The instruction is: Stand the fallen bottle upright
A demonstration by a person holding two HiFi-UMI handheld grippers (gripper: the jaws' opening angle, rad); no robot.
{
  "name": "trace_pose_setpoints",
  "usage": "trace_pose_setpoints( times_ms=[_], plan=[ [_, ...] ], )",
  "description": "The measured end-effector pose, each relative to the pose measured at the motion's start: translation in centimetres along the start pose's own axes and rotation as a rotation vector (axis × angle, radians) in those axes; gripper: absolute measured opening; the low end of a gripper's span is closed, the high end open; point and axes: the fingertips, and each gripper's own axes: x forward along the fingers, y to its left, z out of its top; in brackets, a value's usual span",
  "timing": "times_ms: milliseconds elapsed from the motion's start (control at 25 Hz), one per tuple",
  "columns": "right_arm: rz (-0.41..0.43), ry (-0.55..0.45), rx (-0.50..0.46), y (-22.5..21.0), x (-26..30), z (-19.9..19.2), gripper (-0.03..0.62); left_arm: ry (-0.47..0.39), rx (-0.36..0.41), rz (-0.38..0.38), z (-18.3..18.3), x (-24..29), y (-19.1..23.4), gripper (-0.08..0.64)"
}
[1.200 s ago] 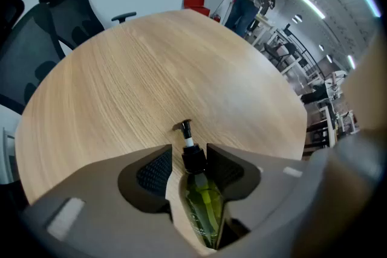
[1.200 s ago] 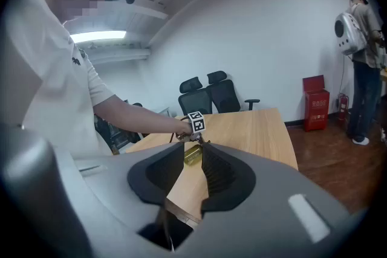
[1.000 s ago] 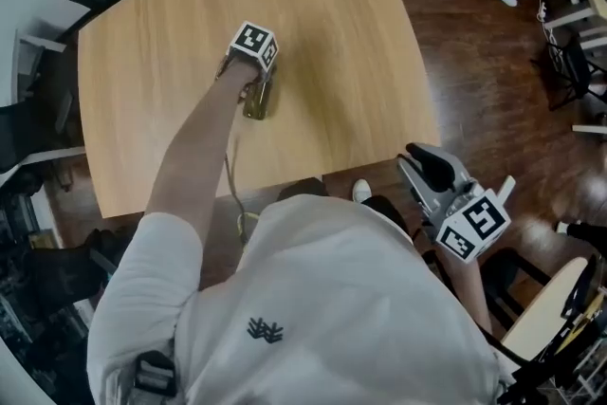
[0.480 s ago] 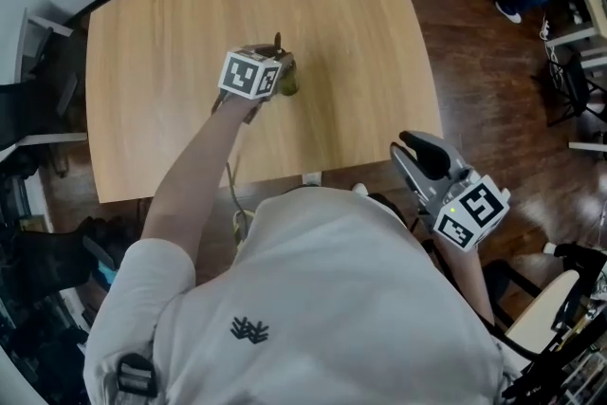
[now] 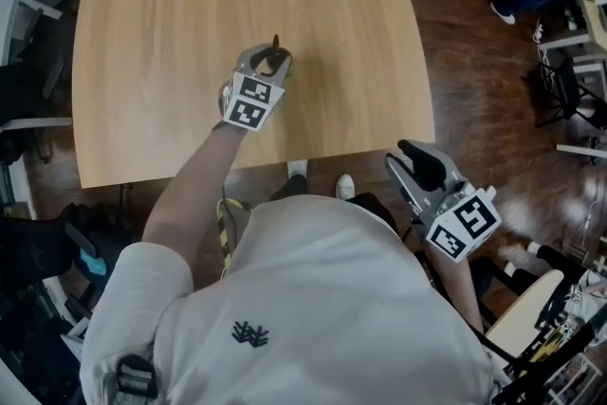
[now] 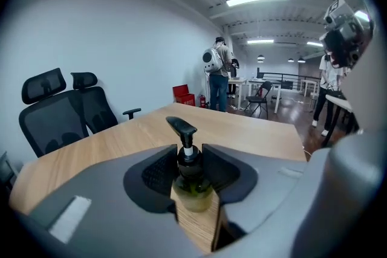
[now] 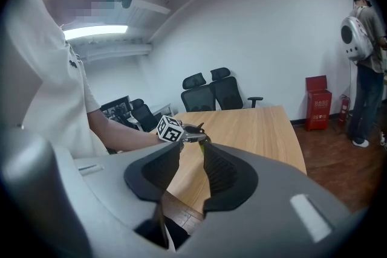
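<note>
Swung bottle [image 6: 193, 190] up from lying to upright, neck pinched between jaws of left gripper [image 6: 189, 157]; just cracked right gripper [image 7: 190, 151] open, empty; nearly done.

Head view: steeply down over table [image 5: 142, 33], medium range. Left gripper view: low, near-level across table, bottle [image 6: 192, 184] very close, lower centre. Right gripper view: off table's edge, facing left gripper [image 7: 199, 137]. Shared: table.

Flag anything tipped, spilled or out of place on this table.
Nothing stands out. The bottle is upright, pump on top, clamped in the left gripper's jaws over the table. No spill or damage shows on the wood.
</note>
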Motion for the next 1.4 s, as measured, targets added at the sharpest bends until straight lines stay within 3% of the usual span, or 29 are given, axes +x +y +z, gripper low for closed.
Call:
trace_pose_setpoints(
  times_ms=[160,360,480,600,840,960,1120,1400],
  plan=[
    [0.003,-0.011,0.001,-0.2,-1.4,-0.6,0.163,0.004,0.003,0.101,0.7,-0.4,1.4,0.19],
    [0.067,-0.029,-0.076,0.3,-4.5,-1.7,0.188,-0.04,-0.053,0.265,1.7,-7.1,0.8,0.215],
    [0.105,-0.06,-0.111,-0.2,-7.3,-3.1,0.224,-0.102,-0.137,0.34,1.9,-12.7,-2.0,0.213],
    [0.161,-0.063,-0.076,0.0,-10.5,-6.0,0.265,-0.159,-0.208,0.389,1.9,-19.5,-8.3,0.198],
    [0.27,-0.02,-0.09,3.3,-15.2,-10.4,0.33,-0.19,-0.296,0.319,1.6,-30.6,-23.4,0.175],
    [0.32,-0.011,-0.117,5.7,-16.6,-11.5,0.336,-0.197,-0.28,0.286,2.2,-34.7,-28.8,0.172],
    [0.34,-0.033,-0.15,9.2,-17.8,-12.7,0.337,-0.235,-0.239,0.233,2.6,-38.6,-33.7,0.167],
    [0.295,-0.089,-0.202,16.1,-20.3,-14.6,0.339,-0.324,-0.214,0.15,2.2,-45.6,-39.5,0.164]
  ],
)
